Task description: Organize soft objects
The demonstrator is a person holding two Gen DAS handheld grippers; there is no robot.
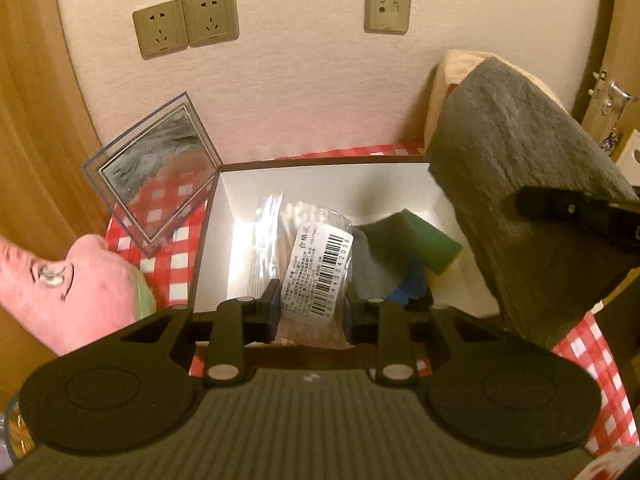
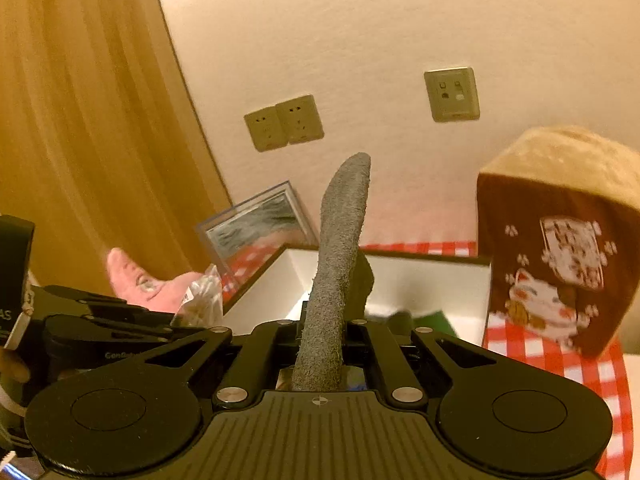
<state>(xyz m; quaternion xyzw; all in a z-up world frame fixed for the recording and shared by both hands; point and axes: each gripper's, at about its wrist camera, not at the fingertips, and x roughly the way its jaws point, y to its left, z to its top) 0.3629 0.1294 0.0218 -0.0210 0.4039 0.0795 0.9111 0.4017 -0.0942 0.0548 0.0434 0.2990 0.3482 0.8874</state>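
So the grey fuzzy cloth (image 2: 340, 248) is pinched tight in the right gripper (image 2: 320, 344), sticking up edge-on between the closed fingers, and from the left wrist camera it hangs as a big rough sheet (image 1: 520, 184) over the right end of the white open cardboard box (image 1: 320, 176). The left gripper (image 1: 310, 308) is clamped on a clear plastic bag of cotton swabs (image 1: 308, 264) with a barcode label, held just over the box's near edge. Inside the box there's a green sponge (image 1: 434, 240) plus some dark grey and blue cloth bits (image 1: 384, 256). The box sits on a red-and-white checked tablecloth (image 1: 172, 256). A pink plush toy (image 1: 76, 288) lies left of the box, with a clear acrylic square frame (image 1: 156, 172) leaning behind it. A brown toast-shaped plush with a cat print (image 2: 560, 248) stands to the right, near the wall.
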